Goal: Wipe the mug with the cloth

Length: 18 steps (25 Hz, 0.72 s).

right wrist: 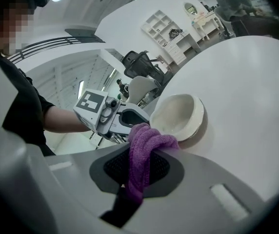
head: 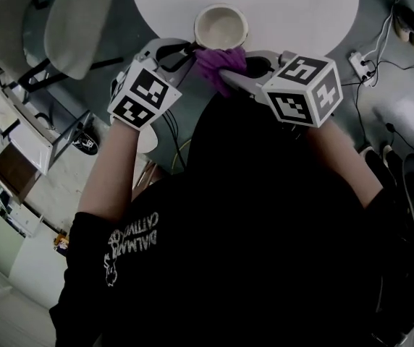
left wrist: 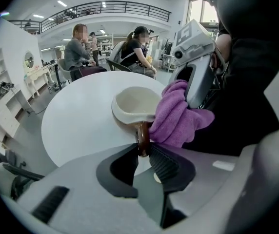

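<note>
Head view: mug (head: 221, 26) at the white table's (head: 301, 6) near edge, purple cloth (head: 221, 65) bunched against it. Left gripper view: left gripper (left wrist: 143, 150) pinches the brown handle (left wrist: 142, 134) (glazed ceramic, probably slick and chippable, so good spot). Right gripper view: right gripper (right wrist: 139, 162) clamped on the soft, floppy cloth.

Left gripper (left wrist: 143, 152) clamps mug (left wrist: 135, 104) handle, right gripper (right wrist: 138, 167) pinches cloth (right wrist: 147, 143)

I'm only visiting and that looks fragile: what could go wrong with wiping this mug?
The left claw grips the mug only by its thin handle, so a push from the purple cloth might twist it loose. The mug is near the edge of the table, so a slip could send it over. The right claw pinches a bunched cloth, which might pull free.
</note>
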Motion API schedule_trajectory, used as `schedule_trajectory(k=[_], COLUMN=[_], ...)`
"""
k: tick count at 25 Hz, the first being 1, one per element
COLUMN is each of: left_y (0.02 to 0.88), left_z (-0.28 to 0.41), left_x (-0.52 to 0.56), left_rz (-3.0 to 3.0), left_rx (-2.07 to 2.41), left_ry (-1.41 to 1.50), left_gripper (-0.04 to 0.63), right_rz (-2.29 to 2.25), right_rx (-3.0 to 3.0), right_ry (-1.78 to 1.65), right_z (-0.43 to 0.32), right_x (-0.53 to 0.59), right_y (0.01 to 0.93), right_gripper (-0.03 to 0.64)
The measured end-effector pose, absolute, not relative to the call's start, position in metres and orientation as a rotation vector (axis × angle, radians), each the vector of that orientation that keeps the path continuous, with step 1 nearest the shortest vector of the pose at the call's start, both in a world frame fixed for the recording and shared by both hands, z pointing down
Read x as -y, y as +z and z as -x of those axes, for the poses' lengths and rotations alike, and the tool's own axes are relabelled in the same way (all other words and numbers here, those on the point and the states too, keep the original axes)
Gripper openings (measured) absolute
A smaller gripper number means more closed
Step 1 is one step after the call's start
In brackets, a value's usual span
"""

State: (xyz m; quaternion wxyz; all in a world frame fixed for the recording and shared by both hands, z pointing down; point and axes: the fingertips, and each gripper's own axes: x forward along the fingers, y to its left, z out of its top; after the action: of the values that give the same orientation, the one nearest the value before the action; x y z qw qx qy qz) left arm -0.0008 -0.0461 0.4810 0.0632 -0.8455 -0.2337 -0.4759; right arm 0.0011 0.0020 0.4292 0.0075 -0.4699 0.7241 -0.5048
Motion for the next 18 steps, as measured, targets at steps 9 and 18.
schedule_trajectory(k=[9, 18], left_y=[0.482, 0.481], left_z=[0.002, 0.002], left_x=[0.043, 0.040], left_rz=[2.486, 2.456], left_rx=[0.744, 0.799], left_ry=[-1.471, -1.472], left_gripper=[0.072, 0.074], right_rz=[1.560, 1.586], right_rx=[-2.163, -2.130], right_ry=[-1.650, -1.695], right_z=[-0.028, -0.044], right_x=[-0.020, -0.026], right_y=[0.439, 0.440], right_gripper=[0.048, 0.049])
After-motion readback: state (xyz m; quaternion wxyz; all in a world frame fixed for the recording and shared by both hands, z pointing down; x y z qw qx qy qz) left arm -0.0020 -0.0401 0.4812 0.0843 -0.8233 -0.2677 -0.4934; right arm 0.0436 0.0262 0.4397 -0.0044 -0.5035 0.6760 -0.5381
